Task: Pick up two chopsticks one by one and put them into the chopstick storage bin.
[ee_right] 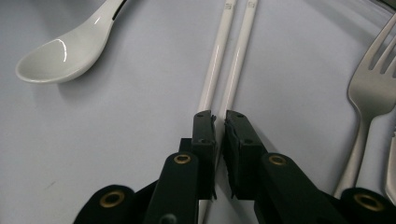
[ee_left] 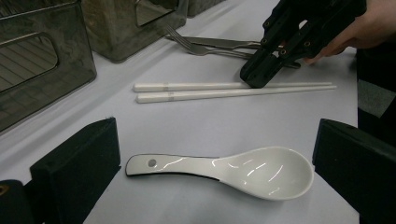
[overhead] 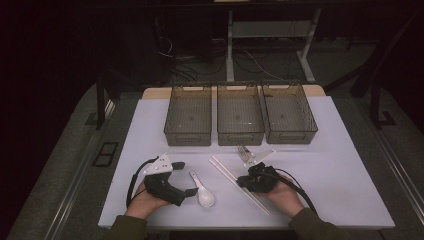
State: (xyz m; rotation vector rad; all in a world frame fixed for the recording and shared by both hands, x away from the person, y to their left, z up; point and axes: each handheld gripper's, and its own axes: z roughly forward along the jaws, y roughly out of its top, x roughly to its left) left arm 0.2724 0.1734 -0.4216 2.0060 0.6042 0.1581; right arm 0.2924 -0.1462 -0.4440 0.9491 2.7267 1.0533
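A white ceramic spoon [overhead: 202, 192] [ee_left: 261, 172] lies flat on the white table, bowl toward the person. My left gripper [overhead: 187, 179] [ee_left: 215, 172] is open, its two black jaws standing on either side of the spoon without touching it. A pair of white chopsticks [overhead: 237, 182] [ee_left: 196, 91] [ee_right: 238, 60] lies side by side to the spoon's right. My right gripper [overhead: 243, 181] [ee_left: 254, 79] [ee_right: 220, 121] is down at their middle, jaws nearly together, closed on the chopstick farther from the spoon. Both chopsticks still rest on the table.
A metal fork [overhead: 244, 152] [ee_right: 373, 88] and a knife [overhead: 262, 155] lie just behind the right gripper. Three dark see-through bins [overhead: 189, 117] [overhead: 240, 117] [overhead: 289, 115] stand in a row at the back. The table's front edge [overhead: 250, 226] runs under the forearms.
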